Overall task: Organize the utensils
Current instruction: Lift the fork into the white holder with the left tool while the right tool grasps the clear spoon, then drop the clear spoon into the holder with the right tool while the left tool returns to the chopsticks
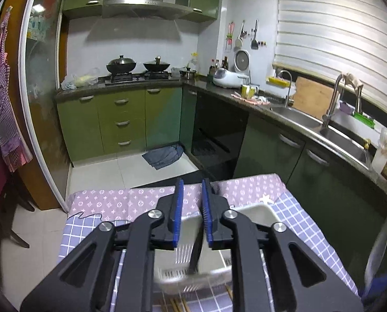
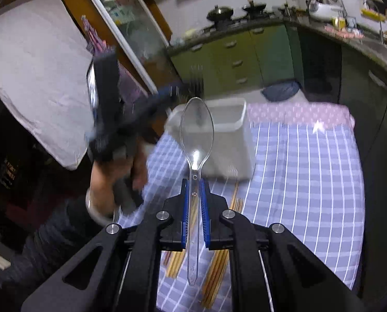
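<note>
My right gripper [image 2: 195, 189] is shut on the handle of a clear plastic spoon [image 2: 196, 132], bowl pointing forward, held above the checked tablecloth. A white slotted utensil holder [image 2: 235, 140] stands on the table just beyond the spoon; it also shows under my left gripper in the left wrist view [image 1: 188, 275]. My left gripper [image 1: 192, 189] is open and empty, above that holder. In the right wrist view the left gripper [image 2: 131, 114] is blurred, at the holder's left. Wooden chopsticks [image 2: 217, 273] lie on the cloth beneath my right gripper.
The small table [image 2: 310, 171] has a blue checked cloth with a pink patterned strip [image 1: 115, 202] at its far edge. Green kitchen cabinets [image 1: 120, 122], a stove with woks and a sink counter [image 1: 310, 122] lie beyond. A glass door [image 1: 37, 91] is on the left.
</note>
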A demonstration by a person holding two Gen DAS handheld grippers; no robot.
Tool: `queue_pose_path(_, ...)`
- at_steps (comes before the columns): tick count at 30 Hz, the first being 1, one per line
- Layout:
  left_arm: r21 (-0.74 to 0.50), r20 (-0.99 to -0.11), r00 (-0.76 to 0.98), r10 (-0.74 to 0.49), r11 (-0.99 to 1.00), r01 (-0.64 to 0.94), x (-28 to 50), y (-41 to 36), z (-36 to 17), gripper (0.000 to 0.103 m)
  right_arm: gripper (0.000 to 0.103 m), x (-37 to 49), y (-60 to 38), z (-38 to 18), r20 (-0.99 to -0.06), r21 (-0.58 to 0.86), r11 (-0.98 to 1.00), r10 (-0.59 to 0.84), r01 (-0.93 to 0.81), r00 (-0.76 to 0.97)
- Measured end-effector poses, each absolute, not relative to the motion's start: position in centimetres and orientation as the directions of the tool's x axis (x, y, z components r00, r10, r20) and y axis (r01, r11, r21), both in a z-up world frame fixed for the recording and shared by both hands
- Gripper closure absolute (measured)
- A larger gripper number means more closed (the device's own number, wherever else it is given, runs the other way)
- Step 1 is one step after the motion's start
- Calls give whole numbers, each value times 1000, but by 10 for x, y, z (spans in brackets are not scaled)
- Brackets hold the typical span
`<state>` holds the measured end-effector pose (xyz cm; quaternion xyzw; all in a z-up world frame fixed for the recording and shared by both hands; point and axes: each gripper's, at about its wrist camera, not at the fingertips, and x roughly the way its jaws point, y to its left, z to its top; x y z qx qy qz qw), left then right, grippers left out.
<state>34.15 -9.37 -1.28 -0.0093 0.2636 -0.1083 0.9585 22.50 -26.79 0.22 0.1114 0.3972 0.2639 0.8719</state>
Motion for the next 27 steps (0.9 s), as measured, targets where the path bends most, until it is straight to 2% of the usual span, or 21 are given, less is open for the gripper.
queue_pose_path(5,-94,-524,825,-212,977,191,325,-80,-6,82,93,260,-261,41,-558,375,858,512,-353,652)
queue_pose_path(6,-106,-524,824,-218,976,191,318,-75,-2,80,93,266,-260,48,-536,374,861,504,-345,677)
queue_pose_path(8,-119,-525,820,-228,974,194,307,-68,2,66,93,280,-258,61,-487,377,866,487,-328,726)
queue_pose_path(13,-92,-528,818,-230,972,214,273,-59,8,66,93,327,-248,71,-392,322,913,369,-250,843)
queue_pose_path(20,-97,-574,783,-239,970,225,250,-45,-3,65,93,377,-232,18,-461,259,944,308,-206,832)
queue_pose_path(27,-100,-641,730,-238,969,228,252,-41,-20,62,93,340,-237,-21,-469,193,951,306,-242,828)
